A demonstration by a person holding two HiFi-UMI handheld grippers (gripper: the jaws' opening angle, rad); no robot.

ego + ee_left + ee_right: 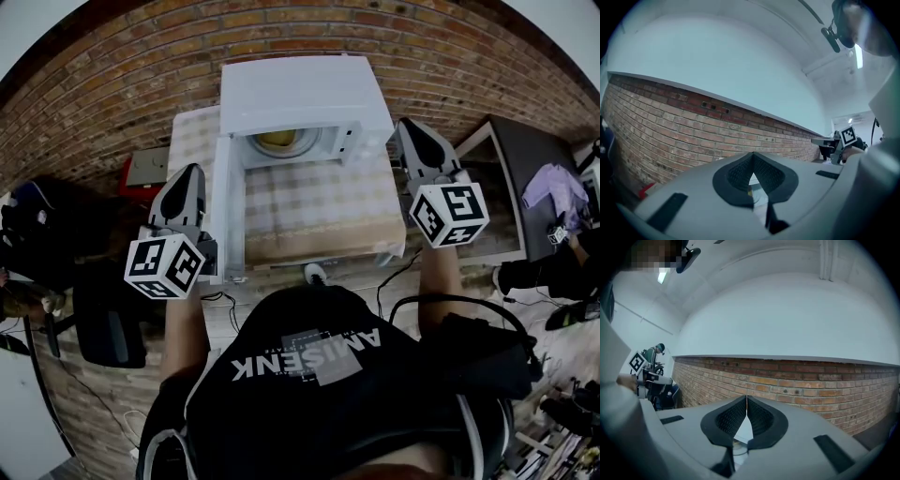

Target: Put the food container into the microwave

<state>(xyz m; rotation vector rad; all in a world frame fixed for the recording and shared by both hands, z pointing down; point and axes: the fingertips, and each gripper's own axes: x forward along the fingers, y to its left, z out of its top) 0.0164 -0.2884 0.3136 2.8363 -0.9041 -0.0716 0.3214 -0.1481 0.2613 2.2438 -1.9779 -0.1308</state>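
Food container (278,141) is seen already inside the open microwave (300,89), far centre of the worktop (319,211). Left gripper (753,154) and right gripper (746,398): jaws clenched tip to tip, nothing held. Door (228,211), swung out near-left, probably gets closed next and should be pushed flat on its outer face. Microwave is shown only by the head view; tip contact only by the gripper views, aimed at the brick wall (811,380).

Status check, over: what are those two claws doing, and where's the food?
Left gripper, right gripper: jaws shut, empty, one either side of the microwave. Food container looks to sit inside; door open. Nothing blocking the opening.
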